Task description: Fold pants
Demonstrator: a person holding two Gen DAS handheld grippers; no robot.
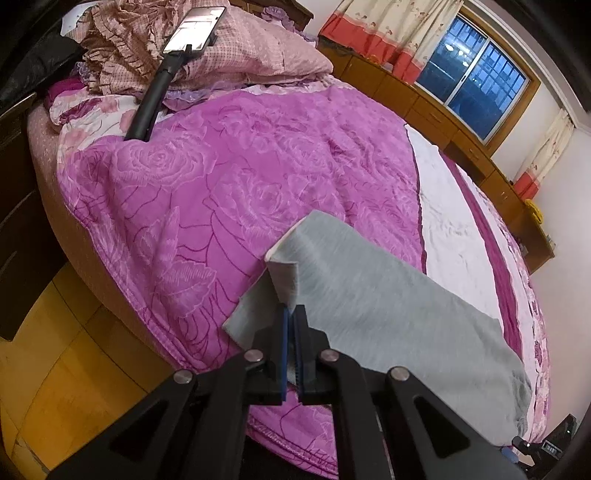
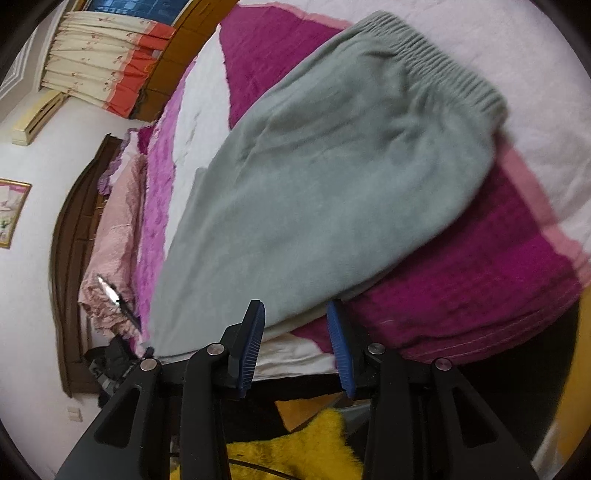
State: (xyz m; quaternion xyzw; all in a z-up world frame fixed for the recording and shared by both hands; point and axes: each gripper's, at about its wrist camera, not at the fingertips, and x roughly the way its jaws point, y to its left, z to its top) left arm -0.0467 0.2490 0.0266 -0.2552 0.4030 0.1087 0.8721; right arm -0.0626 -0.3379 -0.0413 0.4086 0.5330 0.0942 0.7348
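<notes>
The pants (image 1: 388, 295) hem is pinched, apparently lifted, by the left gripper (image 1: 293, 314); the right gripper (image 2: 295, 325) is spread, waistband beyond—folding over is called for next.

Grey pants (image 1: 388, 306); magenta rose-patterned blanket (image 1: 221, 177); cream-orange floral curtains (image 1: 388, 29)

Left gripper (image 1: 293, 314) has its jaws pinched nearly together on cloth; right gripper (image 2: 297, 314) jaws spread wide, gripping nothing.
</notes>
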